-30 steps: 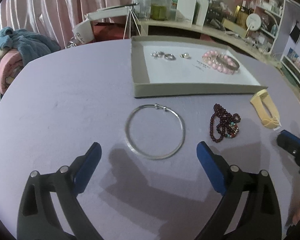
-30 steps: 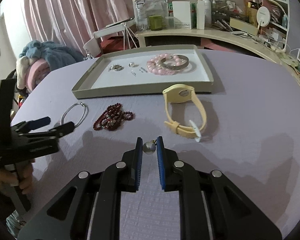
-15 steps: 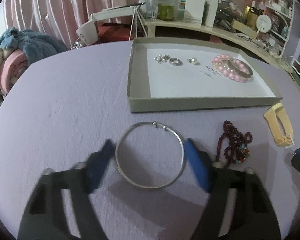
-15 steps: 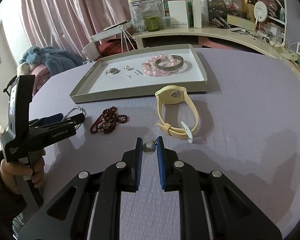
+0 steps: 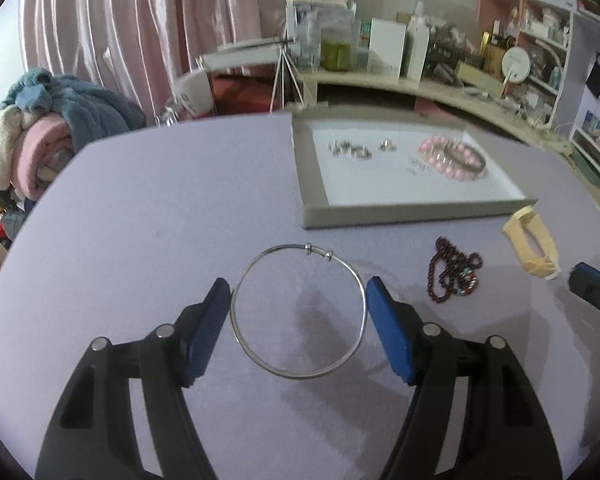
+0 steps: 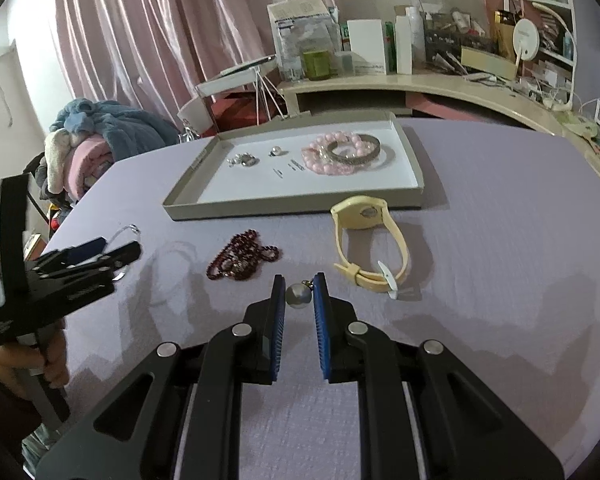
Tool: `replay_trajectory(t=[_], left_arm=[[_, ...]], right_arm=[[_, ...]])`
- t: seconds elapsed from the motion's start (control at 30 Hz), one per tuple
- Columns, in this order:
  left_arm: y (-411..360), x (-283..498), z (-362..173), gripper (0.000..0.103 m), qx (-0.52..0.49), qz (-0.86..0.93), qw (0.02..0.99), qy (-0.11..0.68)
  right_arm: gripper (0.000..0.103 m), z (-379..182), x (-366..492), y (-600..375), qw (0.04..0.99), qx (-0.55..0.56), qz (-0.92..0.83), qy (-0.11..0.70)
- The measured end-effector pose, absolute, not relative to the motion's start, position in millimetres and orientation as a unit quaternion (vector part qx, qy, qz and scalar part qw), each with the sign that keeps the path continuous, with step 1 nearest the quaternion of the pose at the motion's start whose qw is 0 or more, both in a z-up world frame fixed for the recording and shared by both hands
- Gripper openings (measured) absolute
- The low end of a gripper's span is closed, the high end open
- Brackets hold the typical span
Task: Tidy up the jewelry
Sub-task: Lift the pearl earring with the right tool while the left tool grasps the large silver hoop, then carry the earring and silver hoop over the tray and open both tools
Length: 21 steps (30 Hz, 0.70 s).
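- The left gripper (image 5: 298,300) is hanging low over the lavender table (image 5: 160,208), its blue pads spread wide on either side of the silver bangle (image 5: 298,312), each pad just beside the wire; whether they are touching it is unclear.
- The bangle is lying flat on the table, just in front of the grey tray (image 5: 312,184).
- The right gripper (image 6: 299,294) is pinching a small silver ball pendant (image 6: 298,295) between its fingers, above the table.
- The dark red bead string (image 6: 240,258) is lying in a heap between the bangle and the cream watch (image 6: 370,248), which is sitting near the tray's front wall.
- Inside the tray, the pink bead bracelet (image 6: 328,156) and a metal band are resting together, with small rings (image 6: 242,160) well apart from them.
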<state>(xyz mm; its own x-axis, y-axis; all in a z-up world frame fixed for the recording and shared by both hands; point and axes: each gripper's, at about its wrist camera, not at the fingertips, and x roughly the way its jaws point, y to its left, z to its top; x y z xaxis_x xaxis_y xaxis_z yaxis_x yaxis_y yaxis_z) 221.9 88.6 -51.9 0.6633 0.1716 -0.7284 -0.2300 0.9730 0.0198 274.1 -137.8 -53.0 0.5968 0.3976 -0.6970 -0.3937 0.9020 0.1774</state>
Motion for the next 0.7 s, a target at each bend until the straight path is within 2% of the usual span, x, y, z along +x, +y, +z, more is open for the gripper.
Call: replay_trajectory(t=[0.27, 0.7], left_arm=[[91, 199, -15, 0.069, -0.038, 0.103, 0.928, 0.356], [83, 191, -4, 0.069, -0.032, 0.094, 0.936, 0.339]], right_arm=[[0.015, -44, 272, -134, 0.898, -0.002, 0.223, 0.378], [0.015, -38, 270, -138, 0.903, -0.002, 0.219, 0.368]])
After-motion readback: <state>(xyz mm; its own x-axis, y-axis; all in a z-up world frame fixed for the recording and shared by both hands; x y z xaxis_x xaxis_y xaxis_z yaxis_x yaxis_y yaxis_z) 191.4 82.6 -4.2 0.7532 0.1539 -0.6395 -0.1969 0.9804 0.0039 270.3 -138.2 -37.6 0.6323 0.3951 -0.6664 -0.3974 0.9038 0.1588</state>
